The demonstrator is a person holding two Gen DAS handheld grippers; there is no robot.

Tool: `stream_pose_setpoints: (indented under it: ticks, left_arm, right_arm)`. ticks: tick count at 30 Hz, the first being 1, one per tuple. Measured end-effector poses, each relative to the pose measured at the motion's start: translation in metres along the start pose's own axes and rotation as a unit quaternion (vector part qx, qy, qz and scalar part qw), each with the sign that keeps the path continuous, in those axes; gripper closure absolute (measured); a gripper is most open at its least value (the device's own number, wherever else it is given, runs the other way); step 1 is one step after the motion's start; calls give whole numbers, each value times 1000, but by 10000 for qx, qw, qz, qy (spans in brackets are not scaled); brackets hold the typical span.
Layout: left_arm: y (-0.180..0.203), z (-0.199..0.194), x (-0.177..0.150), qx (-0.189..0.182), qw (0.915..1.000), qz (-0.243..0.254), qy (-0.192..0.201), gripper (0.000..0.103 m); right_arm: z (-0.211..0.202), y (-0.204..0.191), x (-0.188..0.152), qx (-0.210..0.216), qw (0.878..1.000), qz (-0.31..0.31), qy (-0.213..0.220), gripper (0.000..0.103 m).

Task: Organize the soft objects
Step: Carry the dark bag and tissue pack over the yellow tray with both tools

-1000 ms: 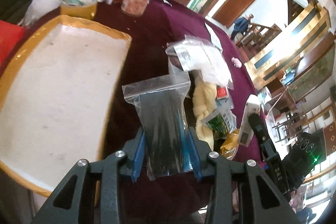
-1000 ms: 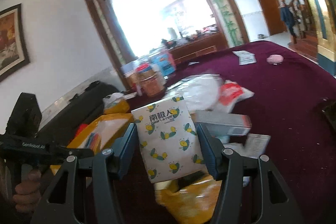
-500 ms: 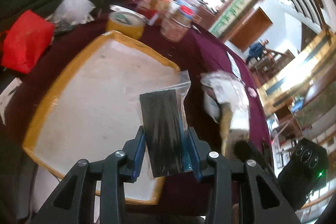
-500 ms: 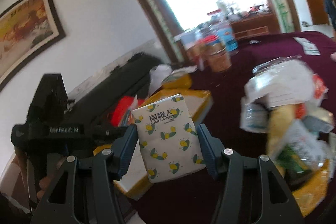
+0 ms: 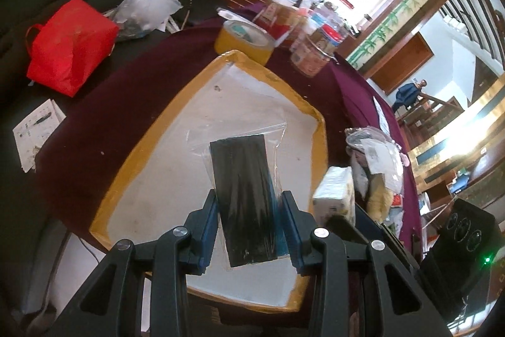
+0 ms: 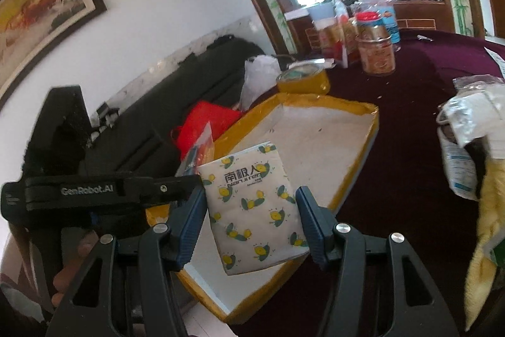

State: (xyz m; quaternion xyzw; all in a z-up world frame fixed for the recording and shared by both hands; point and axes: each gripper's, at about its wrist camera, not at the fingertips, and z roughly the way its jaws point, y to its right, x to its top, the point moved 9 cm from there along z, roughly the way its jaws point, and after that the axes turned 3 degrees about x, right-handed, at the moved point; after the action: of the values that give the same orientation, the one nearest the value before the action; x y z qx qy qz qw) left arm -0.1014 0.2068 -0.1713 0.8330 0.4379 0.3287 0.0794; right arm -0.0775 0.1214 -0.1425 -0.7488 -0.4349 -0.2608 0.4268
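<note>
Black folded fabric in a clear zip bag [image 5: 243,195] sits clamped in my left gripper [image 5: 249,226], above the near half of the yellow-rimmed tray [image 5: 320,147]. My right gripper [image 6: 252,220] pinches the tissue pack [image 6: 252,204] over the tray's near rim. I would lower both level, then release side by side, well short of the tape roll [image 5: 244,41] beyond the tray.

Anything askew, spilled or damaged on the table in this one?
Nothing damaged or spilled. The only mess is the unsorted heap of packets and a yellow cloth on the tablecloth, right of the tray. The tray holds nothing yet; the bagged black item and tissue pack are gripped above it.
</note>
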Motion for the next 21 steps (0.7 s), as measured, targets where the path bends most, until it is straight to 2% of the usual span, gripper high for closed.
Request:
stream_pose_setpoints:
  ticks: [10, 21]
  left_arm:
    - [-22, 13, 0, 152, 9997, -176, -122, 63]
    - [-18, 19, -3, 163, 9995, -111, -229, 63]
  right_arm:
    - [41, 0, -25, -189, 9970, -318, -676, 46]
    - [37, 1, -43, -528, 9884, -905, -1099, 47]
